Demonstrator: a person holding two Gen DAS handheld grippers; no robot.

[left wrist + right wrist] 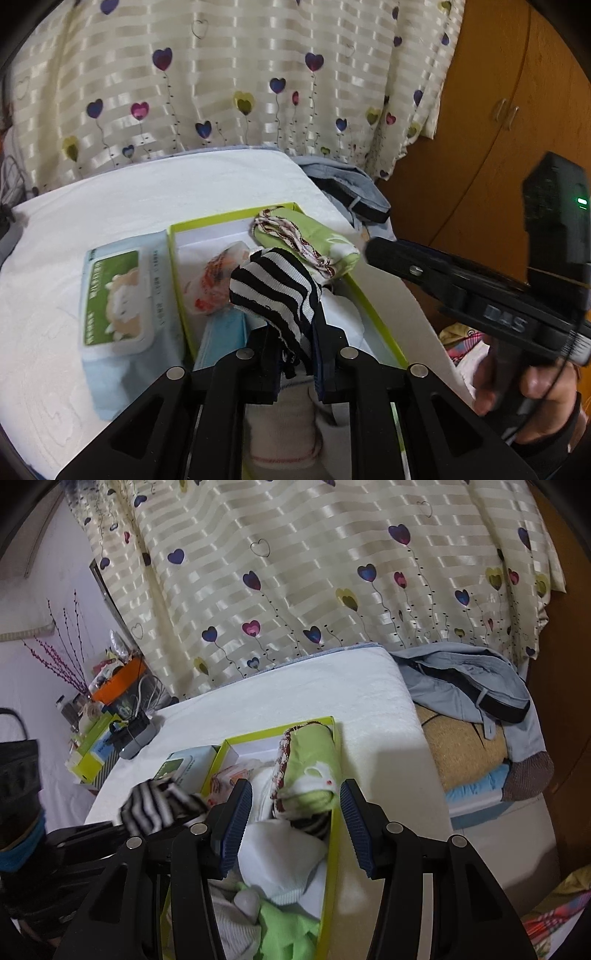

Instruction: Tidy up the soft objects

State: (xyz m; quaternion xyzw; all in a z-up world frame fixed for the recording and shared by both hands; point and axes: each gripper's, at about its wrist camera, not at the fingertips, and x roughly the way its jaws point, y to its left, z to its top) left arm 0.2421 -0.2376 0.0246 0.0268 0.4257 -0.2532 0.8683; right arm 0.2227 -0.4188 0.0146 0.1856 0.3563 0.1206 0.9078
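Observation:
My left gripper point(295, 347) is shut on a black-and-white striped sock point(275, 291) and holds it above the yellow-green box point(373, 306). The same sock shows in the right wrist view point(159, 805), left of my right gripper. The box point(332, 834) holds a rolled green cloth point(317, 236) with patterned trim, white socks point(284, 860), a light green item point(291, 930) and an orange-white packet point(214, 284). My right gripper point(293, 827) is open and empty, its fingers spread over the box's right half. The right gripper also shows in the left wrist view point(373, 249).
A wet-wipes pack point(114, 299) lies left of the box on the white-covered table point(147, 199). A blue-grey jacket point(465, 683) lies on a stool at right. A cluttered side shelf point(107, 716) stands at left. A heart-patterned curtain point(314, 572) hangs behind.

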